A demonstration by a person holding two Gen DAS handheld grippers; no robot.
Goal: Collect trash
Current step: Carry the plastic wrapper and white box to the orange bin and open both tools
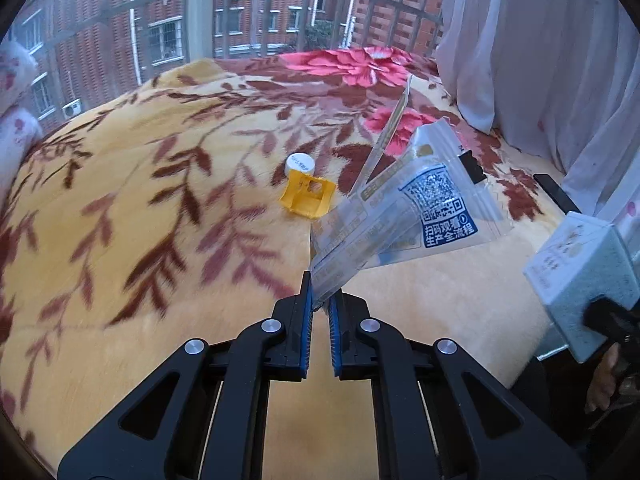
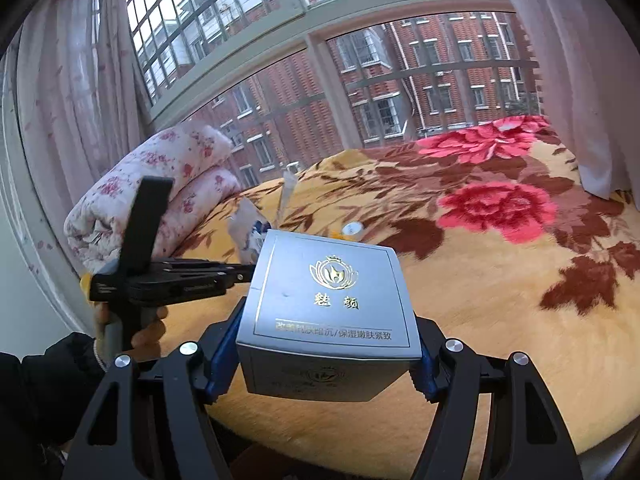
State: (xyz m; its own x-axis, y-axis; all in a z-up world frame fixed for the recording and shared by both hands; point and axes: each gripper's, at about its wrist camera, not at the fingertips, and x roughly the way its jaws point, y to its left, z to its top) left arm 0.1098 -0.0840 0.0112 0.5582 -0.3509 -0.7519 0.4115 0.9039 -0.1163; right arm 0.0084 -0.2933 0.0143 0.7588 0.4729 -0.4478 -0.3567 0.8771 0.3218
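Pinching wrapper [image 1: 404, 216] – left tongs [image 1: 322, 300]; right tongs [image 2: 320, 364] clamp box [image 2: 328, 304].

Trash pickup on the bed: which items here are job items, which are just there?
Job:
- clear wrapper, pinched in left gripper
- grey box, clamped in right gripper
- yellow piece and white cap, lying on the blanket

Just there:
- blanket
- rolled quilt
- curtain

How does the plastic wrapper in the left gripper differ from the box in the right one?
The plastic wrapper is thin, clear and limp; the silver box is rigid and opaque. The wrapper is pinched by one corner in the left gripper; the box fills the right gripper. Both are held above the blanket.
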